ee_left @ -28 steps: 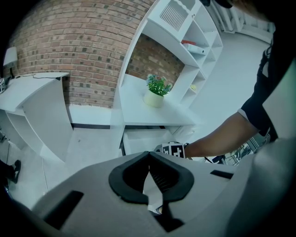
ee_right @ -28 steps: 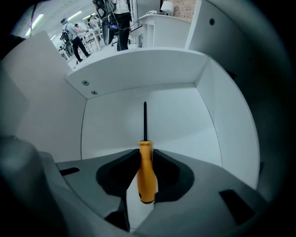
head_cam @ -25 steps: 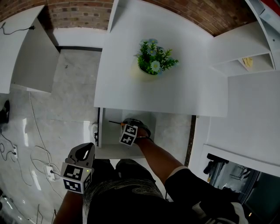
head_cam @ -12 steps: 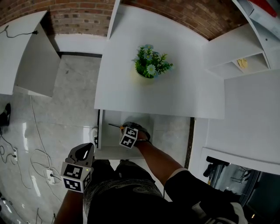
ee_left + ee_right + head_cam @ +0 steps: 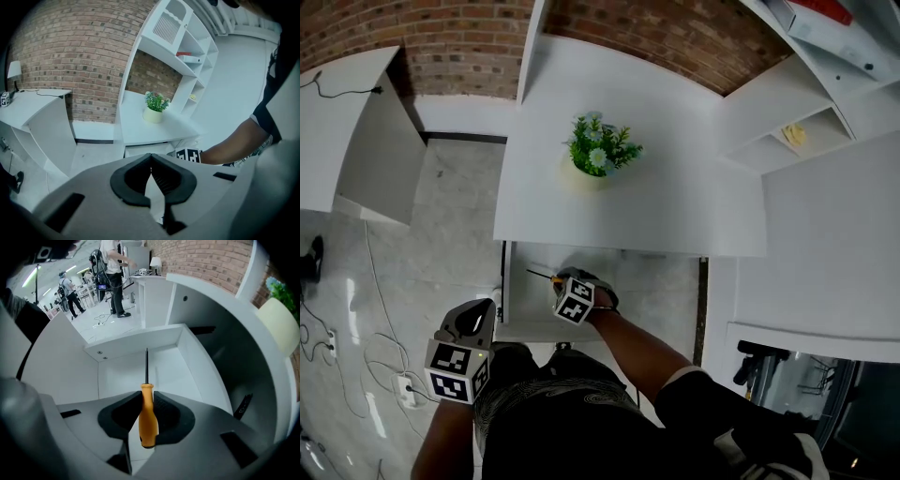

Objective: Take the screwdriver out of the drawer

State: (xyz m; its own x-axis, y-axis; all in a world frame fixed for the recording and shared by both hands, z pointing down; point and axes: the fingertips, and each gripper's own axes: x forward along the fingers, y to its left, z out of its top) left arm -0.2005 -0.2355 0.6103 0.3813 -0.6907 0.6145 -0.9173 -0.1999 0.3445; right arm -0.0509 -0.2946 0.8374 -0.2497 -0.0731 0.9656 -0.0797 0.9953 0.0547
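Screwdriver (image 5: 146,416) slightly back; drawer wall (image 5: 136,345) ahead

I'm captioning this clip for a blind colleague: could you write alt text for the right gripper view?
The right gripper is shut on the orange handle of a screwdriver, its thin dark shaft pointing ahead into an open white drawer. A pale plant pot sits at the upper right, and people stand on a bright floor far behind.

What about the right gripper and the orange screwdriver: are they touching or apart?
Touching. The right gripper view shows the two jaws of the right gripper pressed against both sides of the orange handle of the screwdriver, with no gap.
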